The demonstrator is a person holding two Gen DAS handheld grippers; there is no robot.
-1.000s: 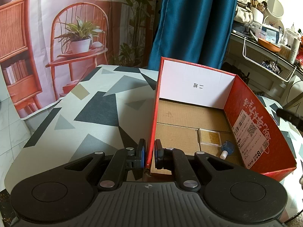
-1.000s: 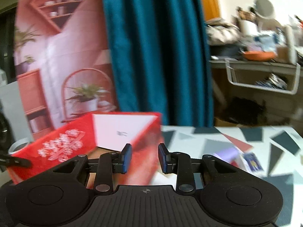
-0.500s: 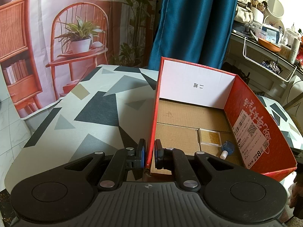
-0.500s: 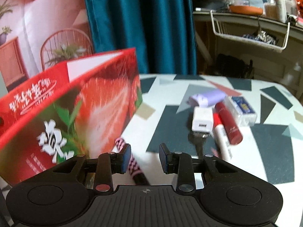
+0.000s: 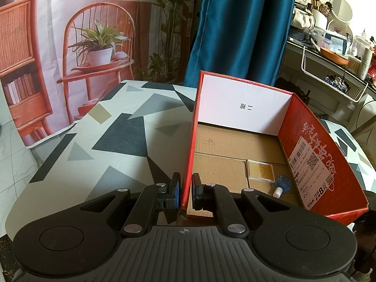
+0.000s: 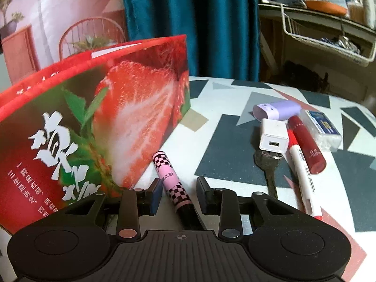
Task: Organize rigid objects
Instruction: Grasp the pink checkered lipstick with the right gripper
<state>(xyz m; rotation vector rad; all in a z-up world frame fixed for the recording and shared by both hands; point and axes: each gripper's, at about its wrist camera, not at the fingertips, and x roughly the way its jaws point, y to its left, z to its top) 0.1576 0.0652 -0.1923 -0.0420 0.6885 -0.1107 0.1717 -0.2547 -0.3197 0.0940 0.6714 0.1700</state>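
An open red strawberry box [image 5: 312, 145] stands on the patterned table. My left gripper [image 5: 185, 183] is shut on the box's near left wall [image 5: 191, 141]. On the box floor lie a clear case with gold contents [image 5: 260, 170] and a small blue-capped item [image 5: 282, 183]. In the right wrist view the box [image 6: 105, 117] fills the left side. A pink tube with black checks [image 6: 169, 176] lies on the table beside it, between the fingers of my right gripper [image 6: 179, 188]. Those jaws are closing, and a gap remains on both sides of the tube.
To the right of the tube lie a purple case [image 6: 277, 110], a white charger [image 6: 273, 138], a key [image 6: 270, 171], a red-and-white marker [image 6: 300, 174], a dark red tube [image 6: 305, 143] and a clear box with a blue card [image 6: 323, 128]. A blue curtain [image 6: 192, 23] hangs behind the table.
My right gripper has dropped and tilted down from above the box to the tabletop, and now straddles the pink tube. The left gripper and the box have not moved.
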